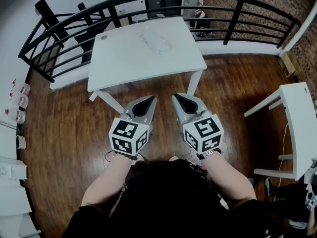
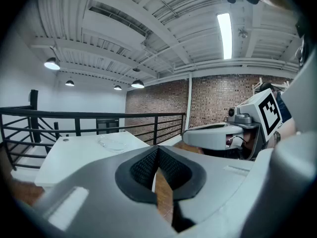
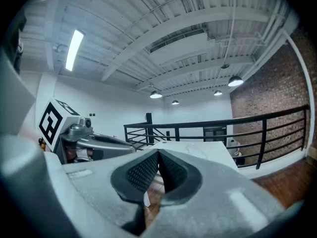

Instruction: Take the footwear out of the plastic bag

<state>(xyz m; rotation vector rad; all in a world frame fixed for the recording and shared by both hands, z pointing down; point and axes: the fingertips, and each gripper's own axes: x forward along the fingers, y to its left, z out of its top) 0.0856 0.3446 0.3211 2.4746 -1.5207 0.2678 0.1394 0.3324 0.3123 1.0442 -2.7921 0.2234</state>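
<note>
Wood flooring point(image 1: 64, 133) filled most of the head view, on what looked like a raised level edged by a curved black railing point(image 1: 148, 4), with a brick wall point(image 1: 277, 4) beyond it at the upper right. A white table point(image 1: 124, 58) stood against that railing, straight ahead of the person, and the corner of a second white table point(image 1: 297, 123) showed at the right edge. On the far half of the near table lay a clear plastic bag point(image 1: 156, 42), crumpled and fairly flat, apart from the table's edges. Whether the footwear sat inside it could not be told from any view, since the bag was small and pale against the white top. The person's forearms reached forward over the floor, with the left tool point(image 1: 151, 99) and the right tool point(image 1: 176, 97) held side by side, close but apart, short of the table's near edge and well away from the bag. Each pointed roughly level towards the table. In its own view each tool had its dark ribbed pads pressed together with nothing between them, so both were closed and empty. By my reading the task had not properly begun and this was the approach step. The next move would call for carrying both tools forward over the table, opening them, and probably pinning or pinching the bag with one while the other found the bag's mouth. Thin slippery film lying flat would likely be awkward to pinch.
</note>
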